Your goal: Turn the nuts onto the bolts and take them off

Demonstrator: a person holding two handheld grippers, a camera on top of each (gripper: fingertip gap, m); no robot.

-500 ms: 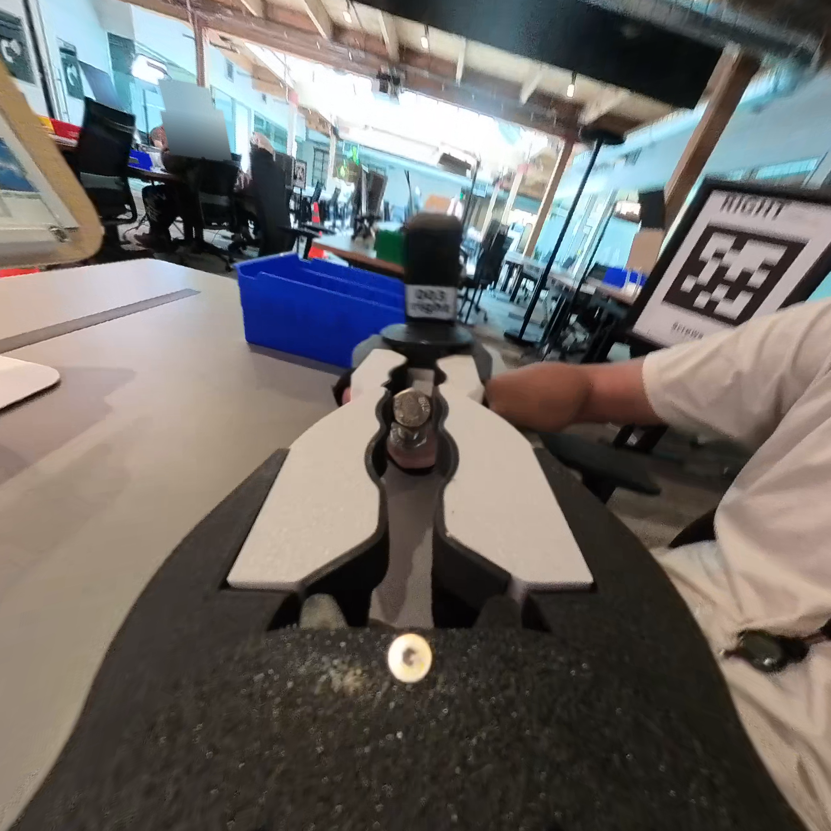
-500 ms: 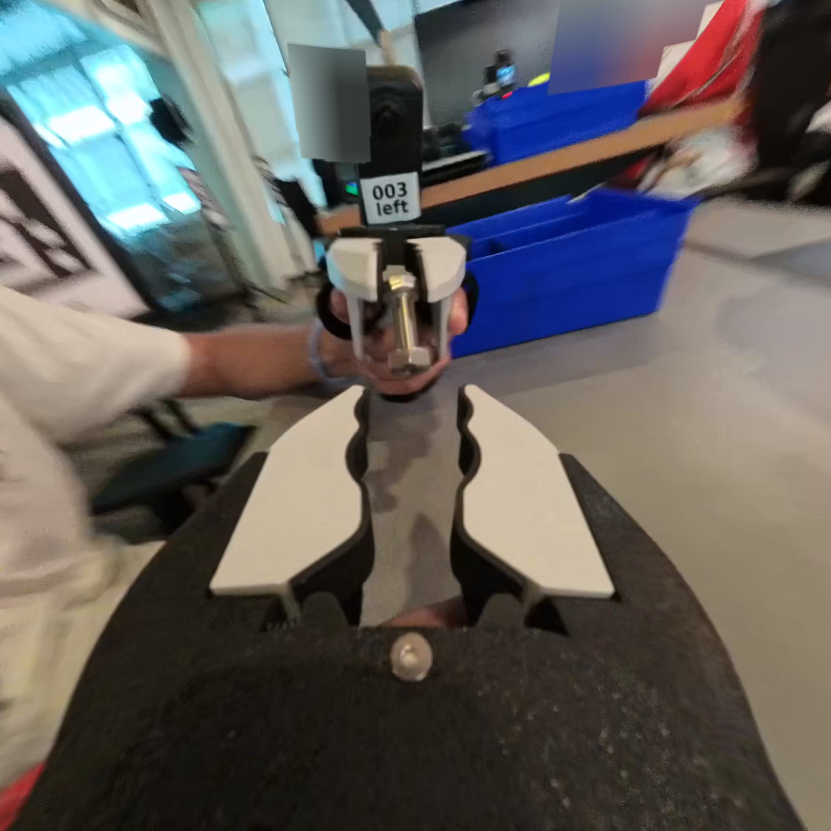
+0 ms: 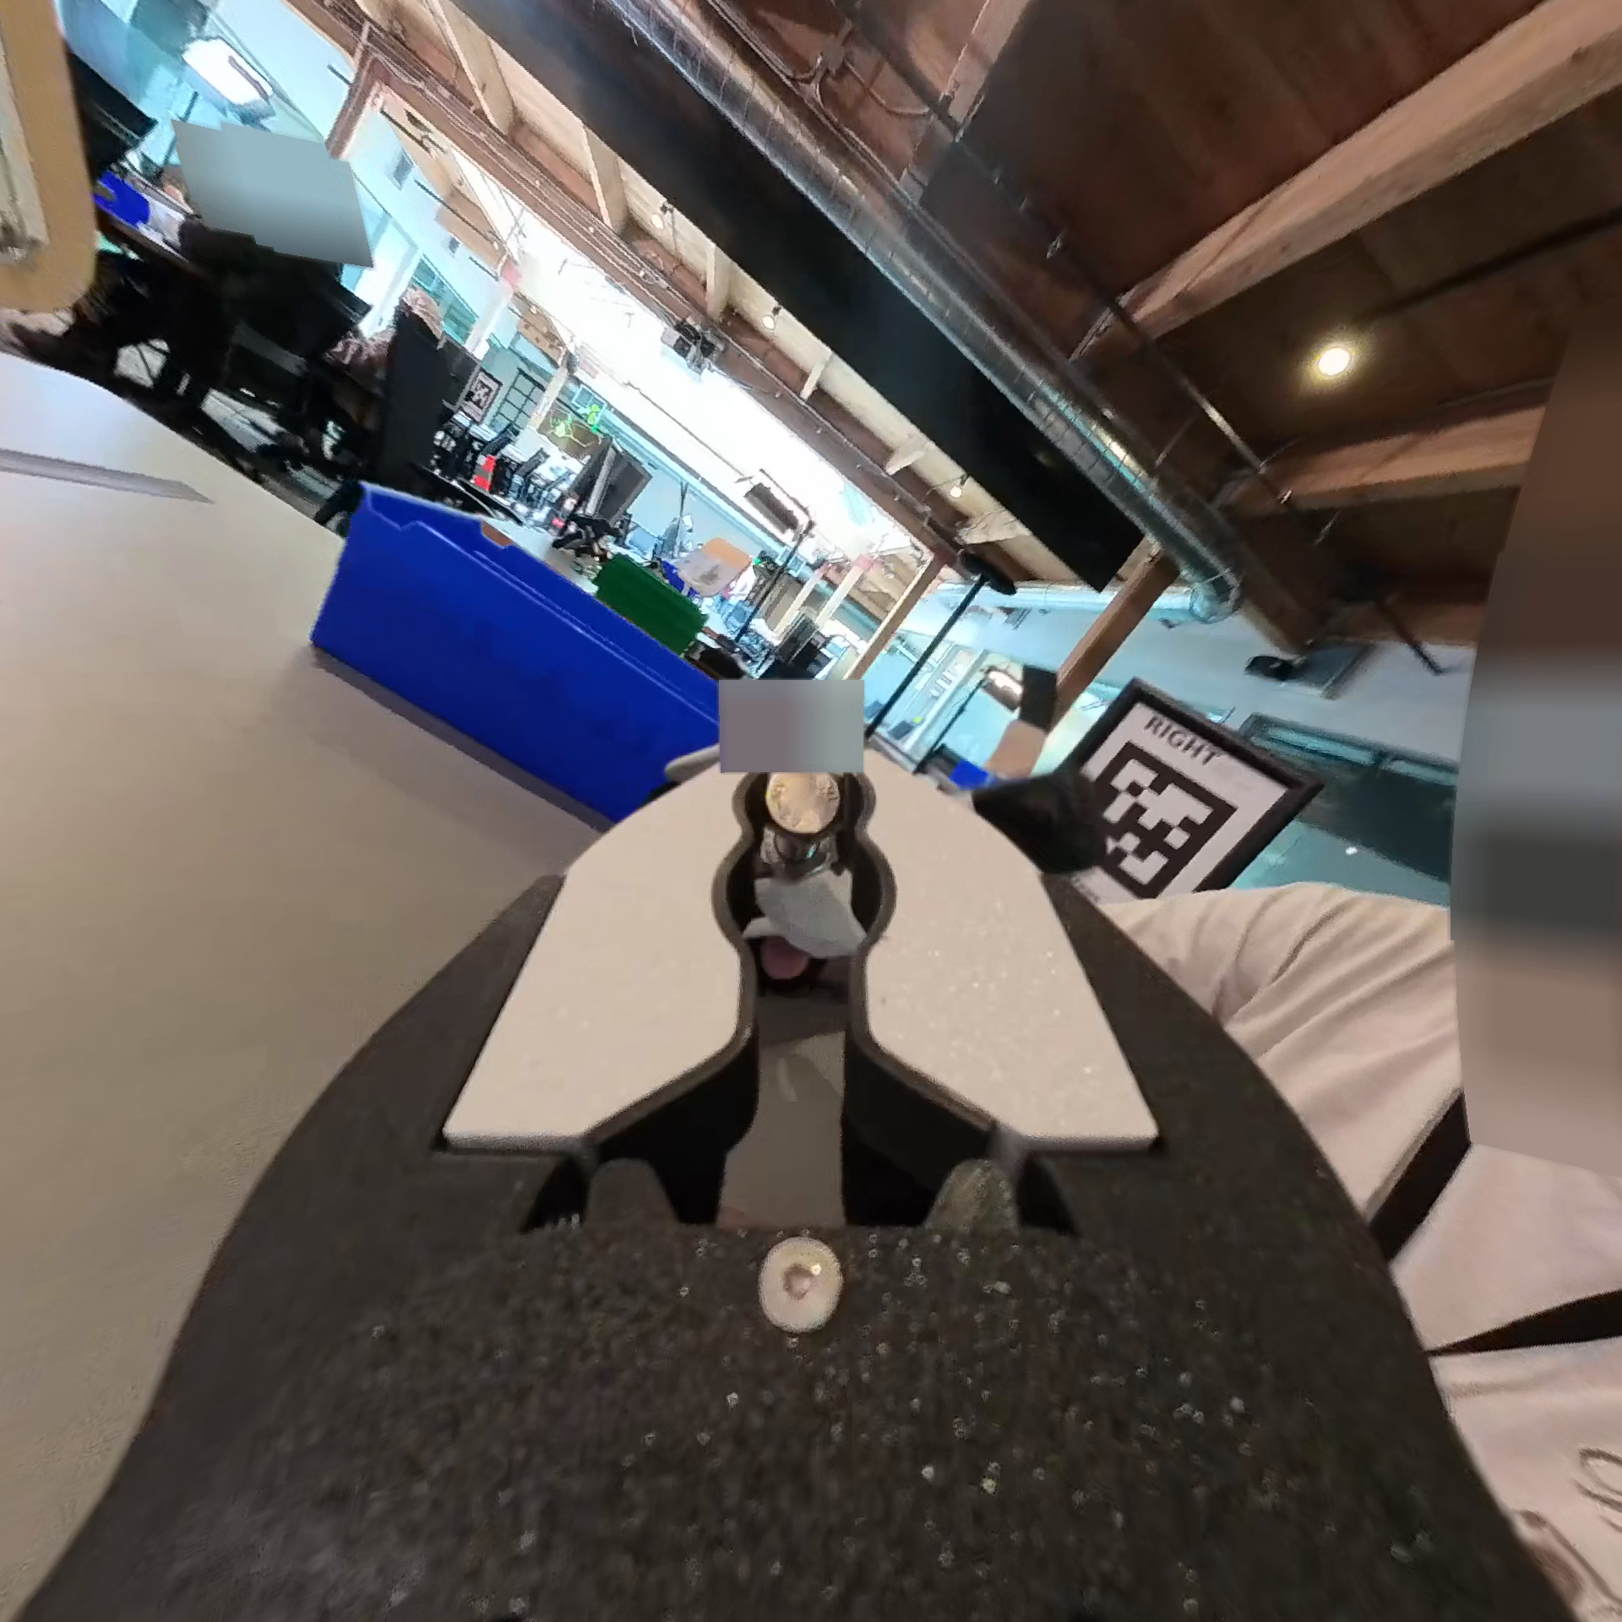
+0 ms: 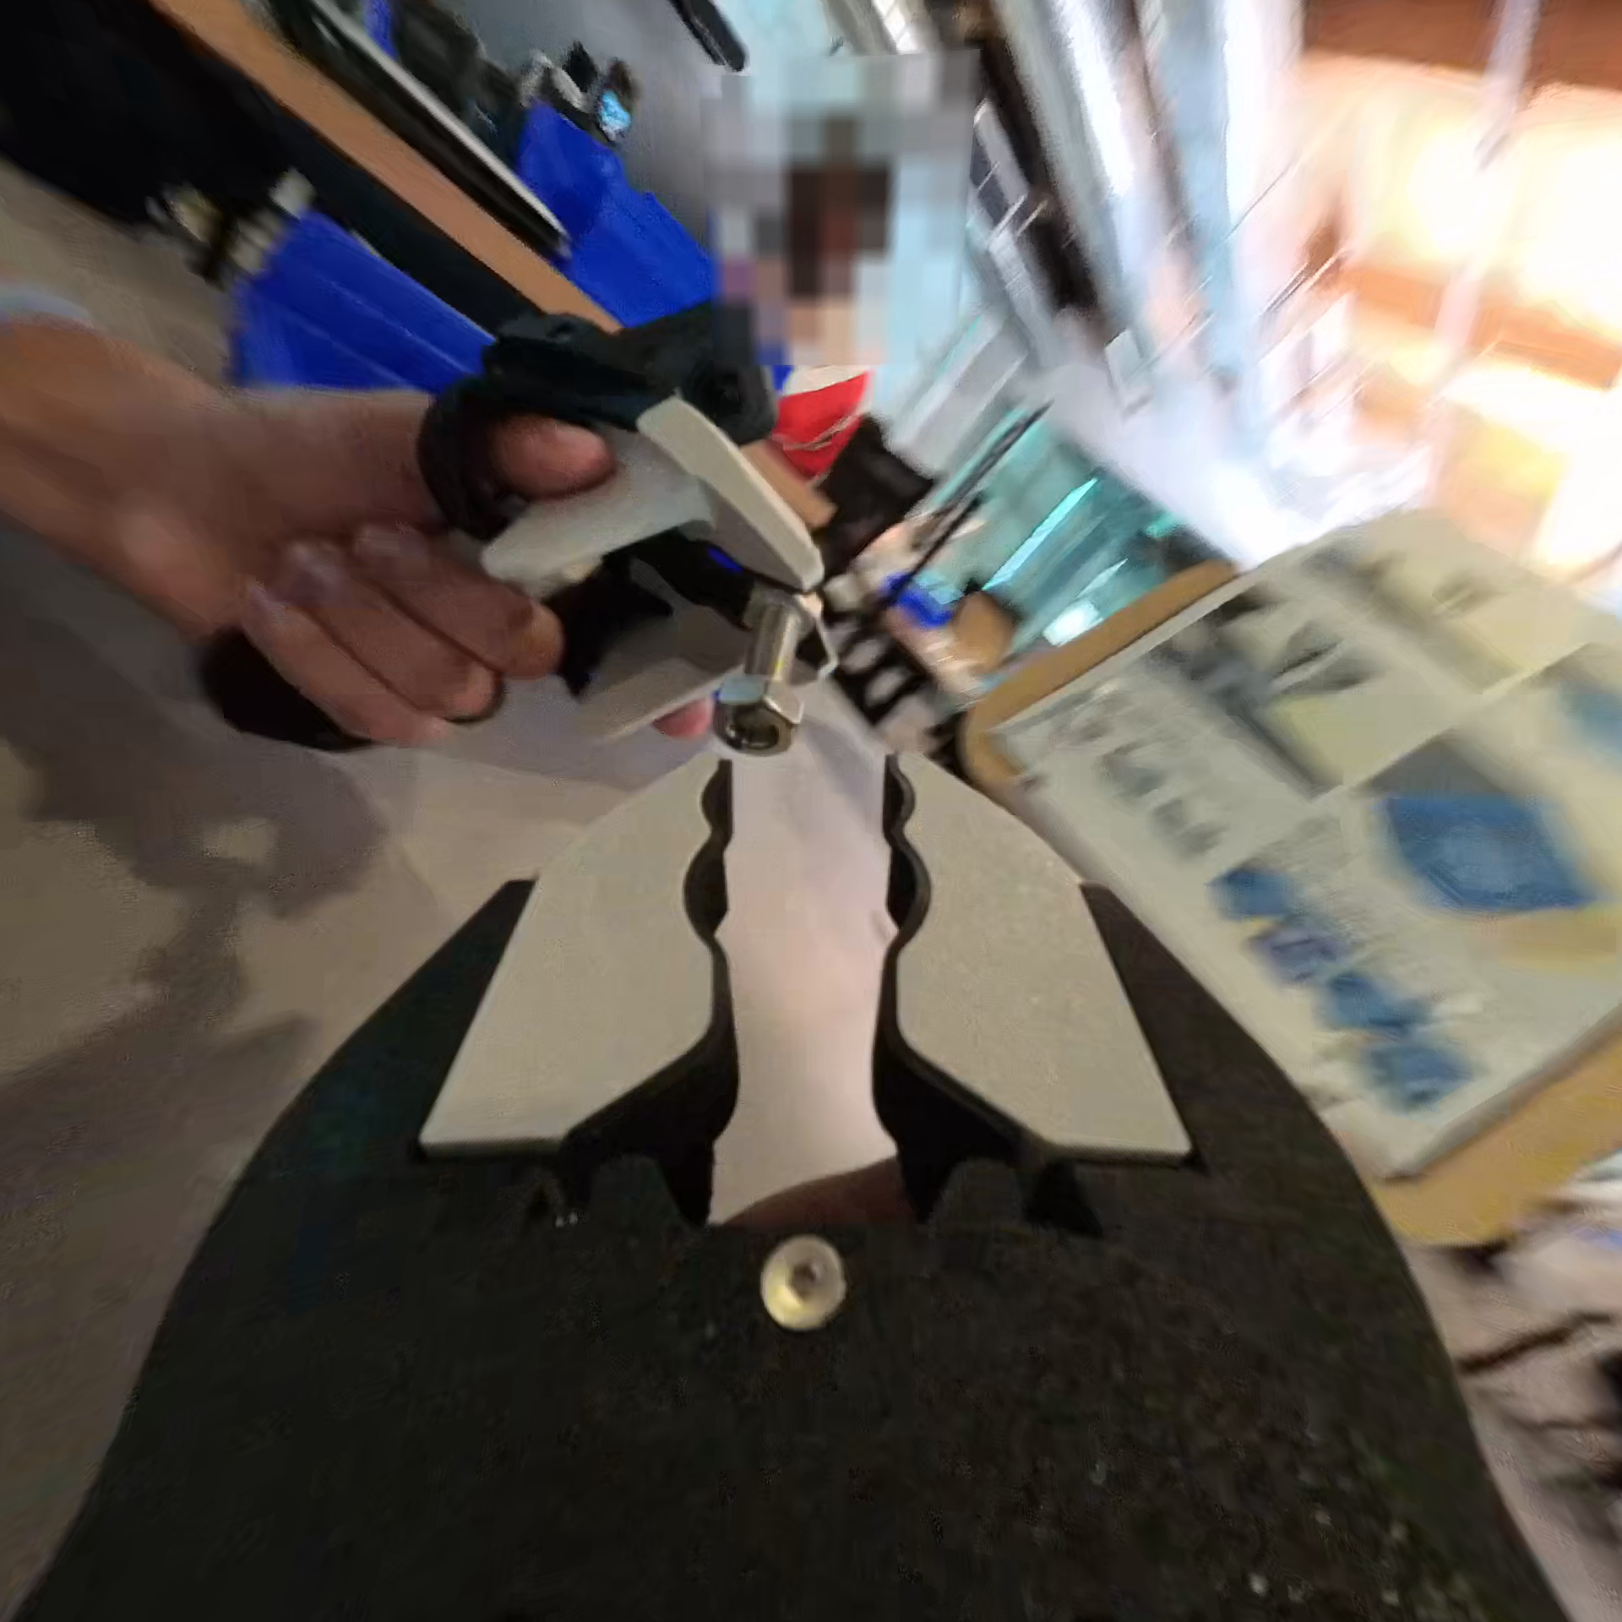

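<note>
Both our grippers have tilted since half a second ago. Our right gripper (image 4: 803, 772) stays open and empty; at its twelve o'clock, our left gripper (image 3: 797, 821) clamps the silver steel bolt (image 4: 772, 636), a hexagonal metal nut (image 4: 757, 713) threaded on its end. Farther back, at ten o'clock, sits a blue plastic bin (image 3: 527, 649).

Around me the room was an open workshop under a ceiling of wooden beams (image 3: 1369, 167) and a silver duct (image 3: 1036, 290), with one round lamp (image 3: 1333, 359) lit. Daylight poured through the far windows (image 3: 614, 351). My pale bench (image 3: 175, 790) carried a blue bin (image 3: 491, 649); black chairs (image 3: 412, 386) stood beyond it.
</note>
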